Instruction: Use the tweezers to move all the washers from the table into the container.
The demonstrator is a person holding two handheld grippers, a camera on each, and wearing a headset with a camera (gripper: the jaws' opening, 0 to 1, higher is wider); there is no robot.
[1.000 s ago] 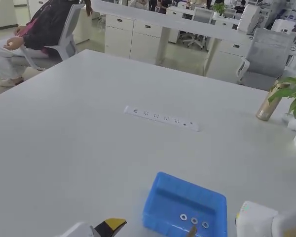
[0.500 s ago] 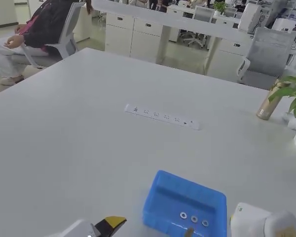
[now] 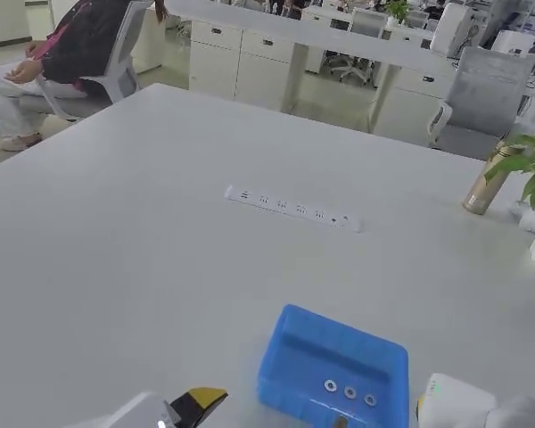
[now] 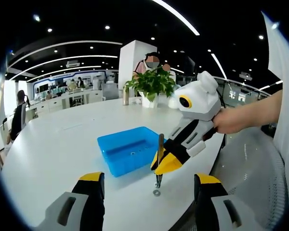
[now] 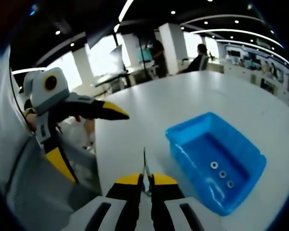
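Office desks and chairs stood behind a broad white table point(image 3: 143, 267). Three washers point(image 3: 349, 391) lay inside the blue container point(image 3: 303, 352), grouped toward its near wall, so that much of the job looked done. One more washer point(image 4: 156, 193) lay flat on the table, outside the container and close to the table's near edge. As far as the views showed, it was the only one left to move. The tweezers point(image 4: 160, 154) pointed down at it, tips just above or on it. I could not tell whether they touched it, or whether the prongs were spread. The right gripper point(image 5: 144, 179) had its jaws pressed together on the tweezers' upper part. The left gripper point(image 4: 149, 179) hung just beside, jaws spread wide and holding nothing.

By this reckoning the work was near its end: pinch the last washer, lift it over the container's wall and drop it in. Nothing lay between washer and container, though the table edge was near enough that a slip might send the washer off. Farther out sat a white power strip point(image 3: 292, 209), well apart, then a gold bottle point(image 3: 481, 192) and a green plant point(image 3: 530, 165) at the far right. A person point(image 3: 71, 45) sat beyond the far left corner.
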